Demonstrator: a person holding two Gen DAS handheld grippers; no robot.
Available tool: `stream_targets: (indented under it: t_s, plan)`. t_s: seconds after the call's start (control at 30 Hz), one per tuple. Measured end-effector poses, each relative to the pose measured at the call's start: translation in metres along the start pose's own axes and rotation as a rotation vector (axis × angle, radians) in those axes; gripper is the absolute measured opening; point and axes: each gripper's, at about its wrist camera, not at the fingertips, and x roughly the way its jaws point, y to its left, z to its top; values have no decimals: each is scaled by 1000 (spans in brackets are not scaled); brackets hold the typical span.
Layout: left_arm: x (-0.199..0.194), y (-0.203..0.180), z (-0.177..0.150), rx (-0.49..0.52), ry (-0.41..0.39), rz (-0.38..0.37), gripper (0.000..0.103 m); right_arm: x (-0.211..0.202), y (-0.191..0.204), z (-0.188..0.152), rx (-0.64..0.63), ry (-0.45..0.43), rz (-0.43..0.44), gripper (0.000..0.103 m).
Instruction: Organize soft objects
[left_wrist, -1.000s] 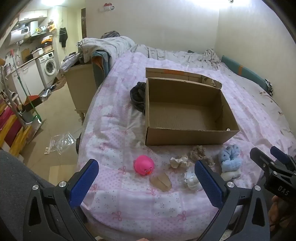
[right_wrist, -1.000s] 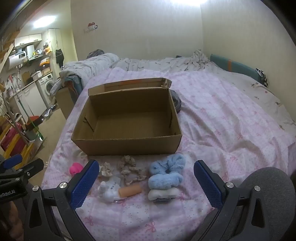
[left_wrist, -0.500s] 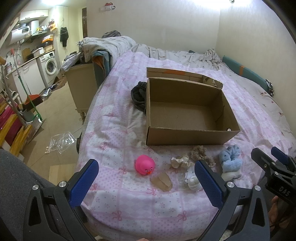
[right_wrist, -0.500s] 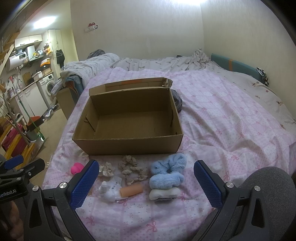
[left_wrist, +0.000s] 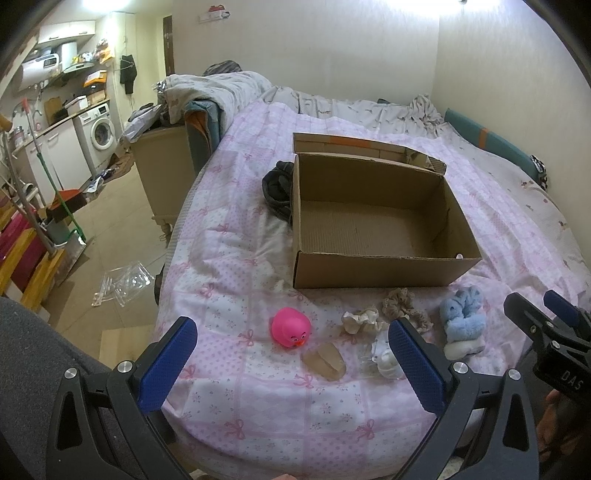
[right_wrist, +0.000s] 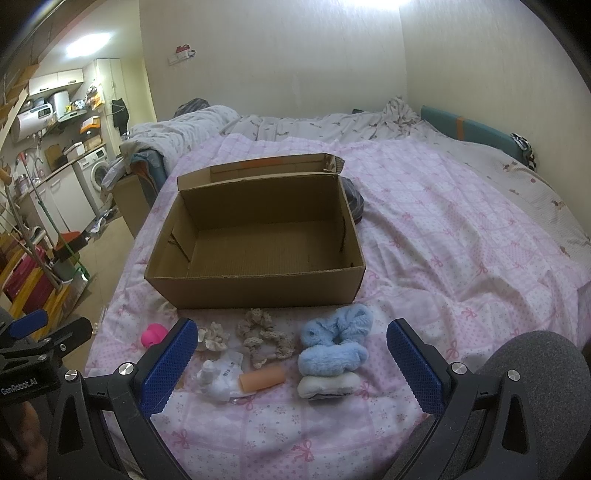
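An open, empty cardboard box (left_wrist: 373, 271) (right_wrist: 258, 291) sits on the pink bedspread. In front of it lie a pink rubber duck (left_wrist: 290, 328) (right_wrist: 153, 334), a cream scrunchie (left_wrist: 360, 320) (right_wrist: 213, 336), a beige lace scrunchie (left_wrist: 404, 306) (right_wrist: 264, 338), fluffy blue scrunchies (left_wrist: 463, 319) (right_wrist: 334, 343) on a white one (right_wrist: 327, 386), a tan soft piece (left_wrist: 325, 363) (right_wrist: 263, 379) and a small white item in clear wrap (left_wrist: 384, 360) (right_wrist: 218, 378). My left gripper (left_wrist: 291, 363) and right gripper (right_wrist: 290, 363) are open and empty, above the bed's near edge.
A dark garment (left_wrist: 277, 190) lies by the box's far side. A grey blanket (left_wrist: 221, 88) is piled at the bed's far end. A bedside cabinet (left_wrist: 162, 170), clear plastic on the floor (left_wrist: 123, 282) and a washing machine (left_wrist: 98, 131) stand left.
Both views have shifted only slightly; the items and box lie as before. Both grippers stay open.
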Motion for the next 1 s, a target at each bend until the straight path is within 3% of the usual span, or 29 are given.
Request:
stream_targets:
  t_s: [1.0]
  plan:
    - [0, 2, -2, 2, 2, 4, 103, 1, 1, -1, 1, 3, -1, 103]
